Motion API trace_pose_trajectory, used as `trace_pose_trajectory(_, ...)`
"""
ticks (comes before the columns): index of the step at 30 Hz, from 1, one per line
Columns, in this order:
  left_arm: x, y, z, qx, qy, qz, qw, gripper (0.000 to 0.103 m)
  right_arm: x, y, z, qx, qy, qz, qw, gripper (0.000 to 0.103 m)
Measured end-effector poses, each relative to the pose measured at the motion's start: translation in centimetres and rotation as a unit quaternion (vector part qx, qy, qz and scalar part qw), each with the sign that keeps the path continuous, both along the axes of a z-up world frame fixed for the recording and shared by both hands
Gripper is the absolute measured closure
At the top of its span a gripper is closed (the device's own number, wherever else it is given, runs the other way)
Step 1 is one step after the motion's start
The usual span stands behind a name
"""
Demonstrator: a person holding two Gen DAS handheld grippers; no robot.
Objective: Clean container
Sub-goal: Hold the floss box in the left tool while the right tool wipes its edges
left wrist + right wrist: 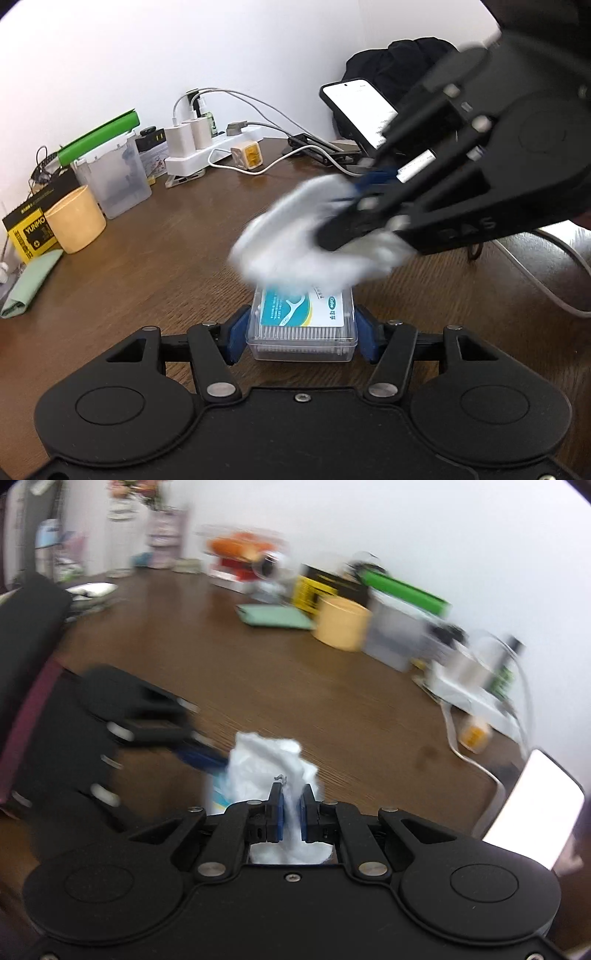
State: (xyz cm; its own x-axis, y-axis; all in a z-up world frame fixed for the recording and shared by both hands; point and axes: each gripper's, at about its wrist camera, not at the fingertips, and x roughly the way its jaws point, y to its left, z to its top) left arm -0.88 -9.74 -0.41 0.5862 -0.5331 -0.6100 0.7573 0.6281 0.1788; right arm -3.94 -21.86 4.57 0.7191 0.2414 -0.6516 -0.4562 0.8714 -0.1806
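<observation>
A small clear plastic container (302, 332) with a blue and green dental floss label sits on the brown wooden table (166, 258). My left gripper (301, 332) is shut on it, blue pads at both sides. My right gripper (291, 808) is shut on a crumpled white tissue (269, 764). In the left wrist view the right gripper (332, 236) comes in from the right, blurred, and presses the tissue (295, 243) onto the container's far top edge. A corner of the container (218, 797) shows under the tissue in the right wrist view.
Along the wall stand a beige cup (75, 221), a translucent box (118, 177), a yellow and black box (29, 229), a green folded cloth (33, 280), a white power strip with chargers (195, 147) and a lit phone on a stand (358, 110). Cables trail at the right.
</observation>
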Motion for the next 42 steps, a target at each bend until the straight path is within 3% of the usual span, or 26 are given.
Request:
trace_pose_trajectory(2,0.5,-0.2,0.0,-0.003,0.005,0.000,1.0000,0.046,-0.7,-1.0,-0.6,0.003,0.008,0.006,1.000,0.095)
trace_pose_trajectory(5,1.0,-0.9,0.0,-0.002,0.004,-0.008,1.0000,0.046,-2.2,-0.3,-0.6,0.032,0.007,0.057,0.998,0.095)
trace_pose_trajectory(7,1.2,-1.3,0.0,0.002,0.002,-0.010,0.9999,0.046,-2.4,0.1,-0.1,0.037,-0.024,0.072,0.996,0.095)
trace_pose_trajectory(10,1.5,-1.6,0.0,0.012,-0.015,-0.015,0.9997,0.046,-1.6,-1.1,0.3,0.029,-0.095,0.058,0.993,0.095)
trace_pose_trajectory(13,2.4,-1.3,-0.2,0.005,-0.011,0.000,0.9999,0.046,-2.0,-2.1,-0.8,-0.044,-0.207,0.071,0.975,0.095)
trace_pose_trajectory(15,3.1,-1.1,-0.1,0.001,-0.006,0.012,0.9999,0.046,-1.7,-2.8,-1.4,-0.071,-0.240,0.090,0.964,0.095)
trace_pose_trajectory(20,3.2,-1.2,0.0,0.004,-0.009,0.016,0.9998,0.046,-0.6,-3.8,-2.7,-0.107,-0.252,0.120,0.954,0.095)
trace_pose_trajectory(24,3.3,-1.1,0.0,0.000,-0.004,0.019,0.9998,0.046,-0.3,-4.2,-3.1,-0.093,-0.242,0.122,0.958,0.095)
trace_pose_trajectory(27,3.2,-1.2,0.0,0.002,-0.008,0.012,0.9999,0.046,-2.0,-4.5,-1.5,-0.071,-0.271,0.117,0.953,0.095)
trace_pose_trajectory(34,2.0,-1.7,0.0,0.012,-0.019,-0.021,0.9995,0.046,-0.5,-5.0,-0.1,0.049,-0.110,0.107,0.987,0.094)
trace_pose_trajectory(37,1.3,-1.8,-0.1,0.014,-0.024,-0.033,0.9991,0.046,0.7,-5.5,0.0,0.093,-0.046,0.102,0.989,0.094)
trace_pose_trajectory(42,0.4,-2.0,-0.2,0.017,-0.025,-0.038,0.9988,0.046,-1.0,-2.8,-0.2,0.117,-0.002,0.170,0.978,0.094)
